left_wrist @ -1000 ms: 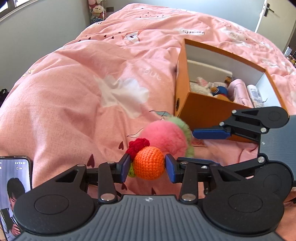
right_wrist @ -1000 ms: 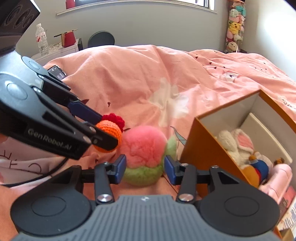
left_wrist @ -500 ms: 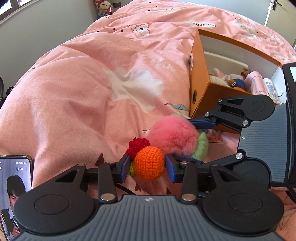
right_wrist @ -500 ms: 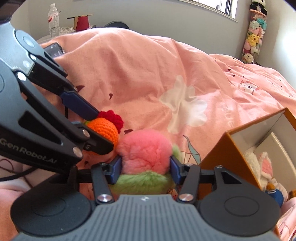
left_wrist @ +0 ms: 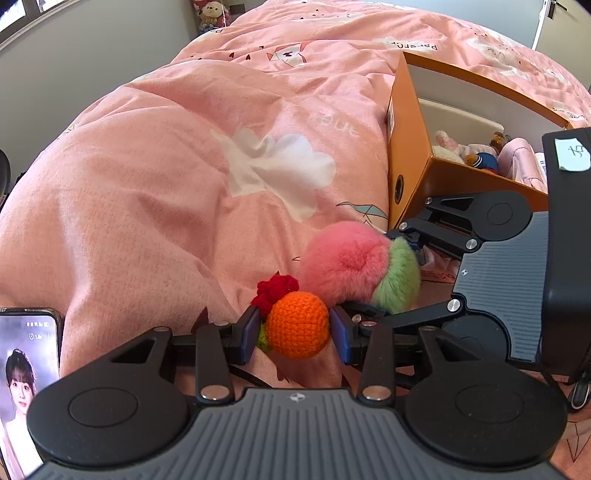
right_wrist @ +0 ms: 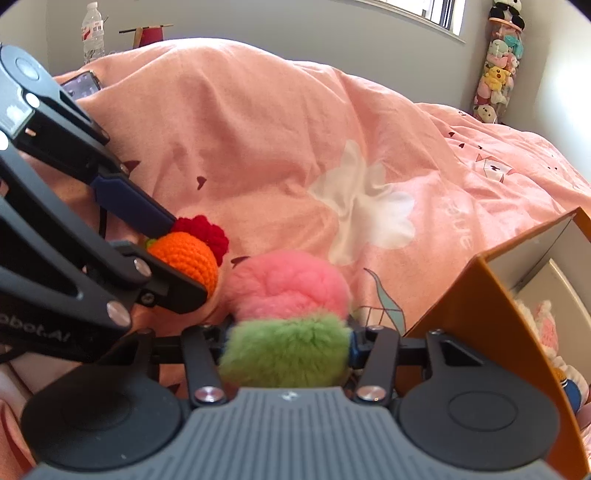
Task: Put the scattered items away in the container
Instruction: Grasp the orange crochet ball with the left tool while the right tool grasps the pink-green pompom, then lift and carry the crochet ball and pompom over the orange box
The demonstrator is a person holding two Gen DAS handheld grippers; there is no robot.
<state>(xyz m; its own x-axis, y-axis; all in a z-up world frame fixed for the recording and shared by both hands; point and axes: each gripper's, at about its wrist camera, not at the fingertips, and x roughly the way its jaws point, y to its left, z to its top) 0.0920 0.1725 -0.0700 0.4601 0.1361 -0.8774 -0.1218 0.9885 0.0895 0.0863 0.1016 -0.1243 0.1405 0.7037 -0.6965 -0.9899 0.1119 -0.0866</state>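
An orange crochet ball with a red tuft sits pinched between the blue pads of my left gripper, just over the pink duvet. Right beside it lies a fluffy pink-and-green pompom. My right gripper is around its green half. Its jaws are closing, and the fur fills the gap and hides the pads. In the left wrist view the right gripper comes in from the right across the pompom. The orange cardboard box stands open just behind, to the right.
Plush toys and pink items lie inside the box. A phone with a lit screen rests on the duvet at the left. A water bottle and a hanging column of soft toys stand by the far wall.
My right gripper has sunk down over the pompom, and its jaws, which stood apart on either side, now squeeze the fur. The left gripper keeps hold of the orange ball.
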